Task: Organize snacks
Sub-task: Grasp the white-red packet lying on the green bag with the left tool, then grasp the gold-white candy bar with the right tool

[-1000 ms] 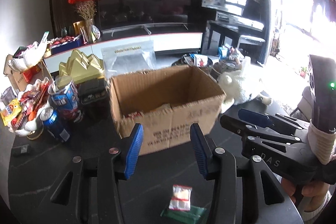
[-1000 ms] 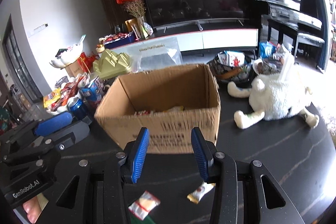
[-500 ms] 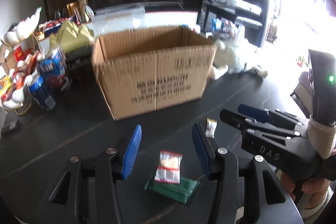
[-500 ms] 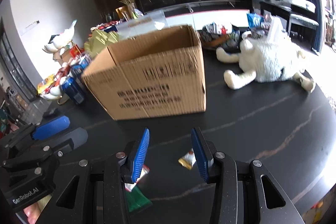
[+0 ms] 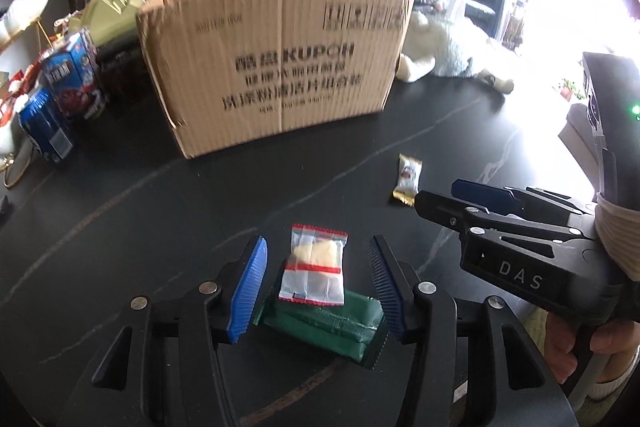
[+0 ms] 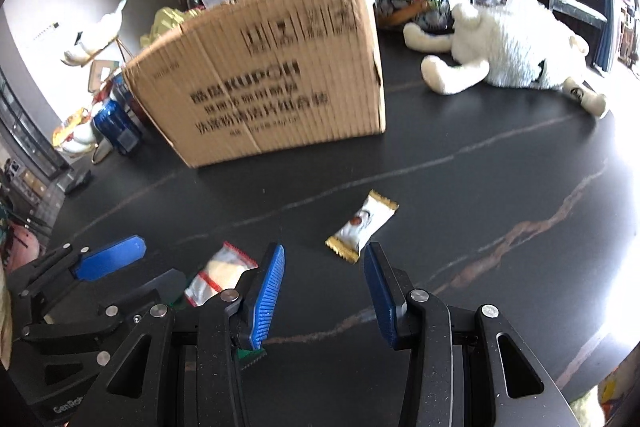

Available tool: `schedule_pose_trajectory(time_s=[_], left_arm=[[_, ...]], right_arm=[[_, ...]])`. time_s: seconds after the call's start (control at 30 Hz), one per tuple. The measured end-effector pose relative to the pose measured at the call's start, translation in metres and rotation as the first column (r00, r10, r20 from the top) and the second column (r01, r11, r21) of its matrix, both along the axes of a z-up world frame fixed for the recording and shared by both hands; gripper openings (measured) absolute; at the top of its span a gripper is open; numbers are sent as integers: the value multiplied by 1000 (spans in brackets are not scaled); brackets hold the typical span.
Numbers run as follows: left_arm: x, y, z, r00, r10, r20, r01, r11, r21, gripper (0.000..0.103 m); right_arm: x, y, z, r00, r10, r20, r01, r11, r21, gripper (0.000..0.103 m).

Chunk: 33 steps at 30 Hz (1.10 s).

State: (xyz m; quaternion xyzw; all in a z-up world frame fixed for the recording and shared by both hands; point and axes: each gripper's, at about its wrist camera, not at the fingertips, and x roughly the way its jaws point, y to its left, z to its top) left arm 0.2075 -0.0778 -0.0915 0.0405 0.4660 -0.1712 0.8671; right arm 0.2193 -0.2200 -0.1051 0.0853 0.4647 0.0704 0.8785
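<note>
The left claw (image 5: 316,291) hangs low over the dark desk (image 5: 140,227) with its blue fingers spread wide, gripping nothing. Between them lies a clear packet with red stripes (image 5: 314,271), resting partly on top of a green foil packet (image 5: 320,323); neither finger touches either one, and there is a gap of bare desk on both sides of the clear packet.

The right claw (image 6: 324,291) is also released, fingers apart, hovering just beside the left one. A white-and-gold wrapped candy (image 6: 362,225) lies flat on the desk just ahead of its fingertips, tilted on a diagonal, nearer the right finger than the left. From this side the clear packet (image 6: 220,277) shows partly behind the left finger.

Farther out stands the cardboard box (image 5: 276,63), printed face toward both claws, its front bottom edge well apart from the three snacks. A broad strip of dark desk lies open between the box and the packets. Left of the box are blue cans and cartons (image 5: 60,95), close against its side. To the right a white plush toy (image 6: 508,47) sprawls near the box's far corner.
</note>
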Motion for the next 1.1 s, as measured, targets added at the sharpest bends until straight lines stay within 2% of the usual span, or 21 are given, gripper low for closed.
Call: schedule_pose_trajectory(time_s=[0.17, 0.23, 0.63, 0.8, 1.1], left_arm=[[5, -5, -16, 999, -29, -35, 29, 1000, 8, 52], [7, -7, -22, 998, -41, -43, 41, 999, 16, 52], [20, -16, -46, 997, -48, -57, 52, 995, 84, 52], [22, -15, -49, 997, -42, -64, 47, 996, 80, 42], [28, -10, -44, 997, -30, -67, 32, 999, 31, 39]], right_arm=[[4, 0, -10, 1000, -6, -23, 6, 1000, -12, 44], [5, -2, -15, 999, -21, -31, 20, 999, -25, 48], [11, -8, -26, 997, -43, -71, 41, 999, -28, 48], [11, -8, -27, 996, -47, -71, 45, 999, -31, 48], [12, -6, -27, 997, -45, -58, 43, 999, -28, 48]])
